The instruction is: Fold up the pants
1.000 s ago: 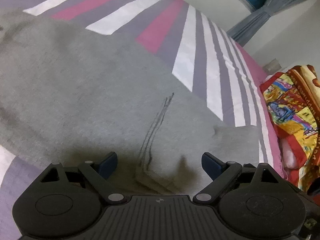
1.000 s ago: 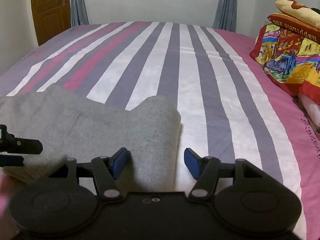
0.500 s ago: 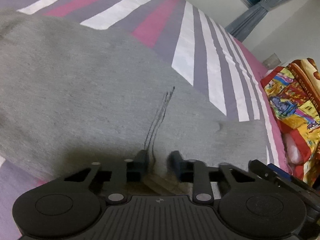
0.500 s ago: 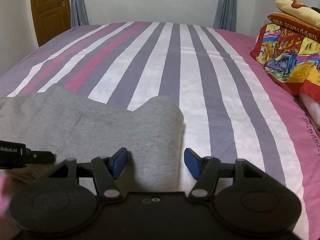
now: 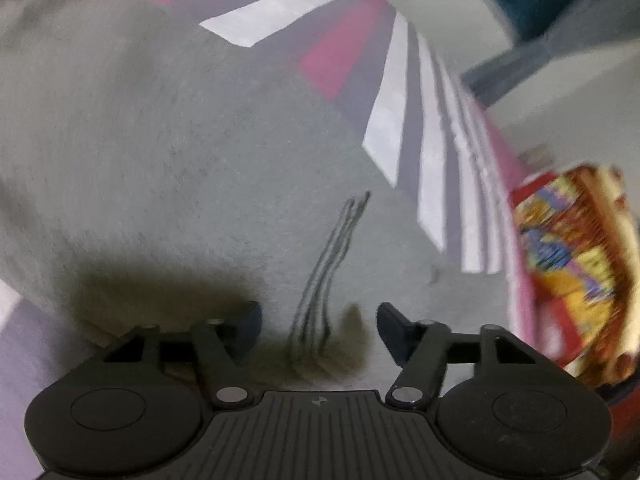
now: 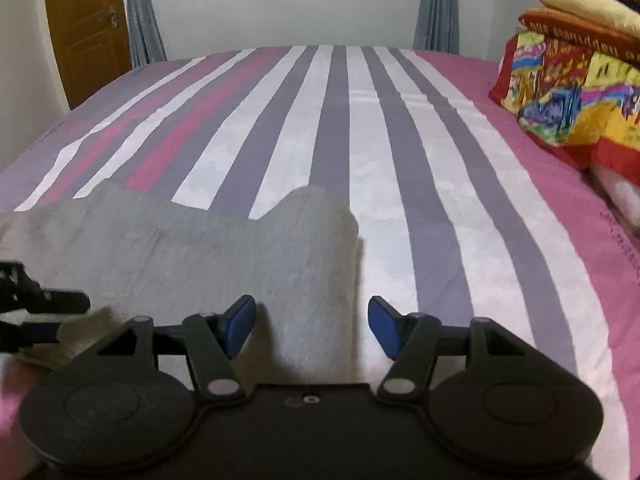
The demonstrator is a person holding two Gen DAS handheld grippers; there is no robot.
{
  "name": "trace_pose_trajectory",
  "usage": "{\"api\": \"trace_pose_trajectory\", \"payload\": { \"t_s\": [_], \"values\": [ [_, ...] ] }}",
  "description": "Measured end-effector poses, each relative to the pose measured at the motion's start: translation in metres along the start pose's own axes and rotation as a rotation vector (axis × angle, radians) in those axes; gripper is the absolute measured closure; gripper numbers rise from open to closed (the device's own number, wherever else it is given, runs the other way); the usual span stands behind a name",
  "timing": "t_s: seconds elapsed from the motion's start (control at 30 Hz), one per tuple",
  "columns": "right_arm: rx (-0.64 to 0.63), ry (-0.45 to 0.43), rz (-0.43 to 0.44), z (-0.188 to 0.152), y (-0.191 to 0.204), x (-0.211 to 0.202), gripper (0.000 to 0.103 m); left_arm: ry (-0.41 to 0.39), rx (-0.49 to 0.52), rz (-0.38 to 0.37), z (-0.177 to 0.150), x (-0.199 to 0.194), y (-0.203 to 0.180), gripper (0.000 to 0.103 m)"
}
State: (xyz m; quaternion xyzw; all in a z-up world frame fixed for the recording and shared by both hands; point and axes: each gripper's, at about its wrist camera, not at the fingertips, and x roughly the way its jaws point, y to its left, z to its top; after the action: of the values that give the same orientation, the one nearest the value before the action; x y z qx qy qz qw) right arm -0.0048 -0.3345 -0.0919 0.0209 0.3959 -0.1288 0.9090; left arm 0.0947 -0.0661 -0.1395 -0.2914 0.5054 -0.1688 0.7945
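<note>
Grey pants (image 5: 192, 152) lie folded on the striped bed; a dark stitched seam (image 5: 332, 264) runs toward my left gripper. My left gripper (image 5: 319, 322) is open just above the near edge of the pants, straddling the seam, holding nothing. In the right wrist view the pants (image 6: 192, 256) lie at lower left, with a rounded folded corner near the middle. My right gripper (image 6: 308, 322) is open over the right edge of the pants and holds nothing. The left gripper (image 6: 44, 312) shows at the far left edge of that view.
The bed sheet (image 6: 360, 132) has purple, white and pink stripes and stretches far ahead. A stack of colourful folded blankets (image 6: 576, 92) sits at the right, also in the left wrist view (image 5: 572, 264). A wooden door (image 6: 84, 28) and curtains stand behind.
My left gripper closed on the pants' near edge half a second ago and has now opened again. The left view is blurred from motion. The right gripper stayed open and nearly still.
</note>
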Motion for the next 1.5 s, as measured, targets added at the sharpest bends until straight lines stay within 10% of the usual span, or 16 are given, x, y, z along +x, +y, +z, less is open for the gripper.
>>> {"api": "trace_pose_trajectory", "payload": {
  "t_s": [0.1, 0.23, 0.4, 0.6, 0.97, 1.5],
  "values": [
    [-0.002, -0.004, -0.005, -0.001, 0.000, -0.001, 0.041, 0.012, -0.013, -0.046, -0.005, 0.005, 0.001, 0.038],
    [0.012, -0.012, -0.005, -0.003, -0.002, -0.003, 0.041, 0.059, 0.026, -0.038, -0.016, 0.022, -0.005, 0.077],
    [0.038, -0.050, -0.034, -0.004, -0.007, -0.010, 0.042, 0.024, 0.004, -0.084, -0.021, 0.014, -0.009, 0.091],
    [0.090, -0.116, -0.052, 0.003, -0.017, -0.021, 0.043, -0.124, 0.082, -0.180, 0.017, -0.037, -0.033, 0.093],
    [0.018, -0.031, 0.009, -0.007, 0.007, -0.004, 0.044, -0.109, 0.161, 0.105, 0.013, -0.031, 0.032, 0.096],
    [-0.109, 0.090, 0.045, -0.022, 0.049, 0.032, 0.051, -0.100, 0.238, 0.197, 0.021, -0.035, -0.005, 0.095]
  ]
}}
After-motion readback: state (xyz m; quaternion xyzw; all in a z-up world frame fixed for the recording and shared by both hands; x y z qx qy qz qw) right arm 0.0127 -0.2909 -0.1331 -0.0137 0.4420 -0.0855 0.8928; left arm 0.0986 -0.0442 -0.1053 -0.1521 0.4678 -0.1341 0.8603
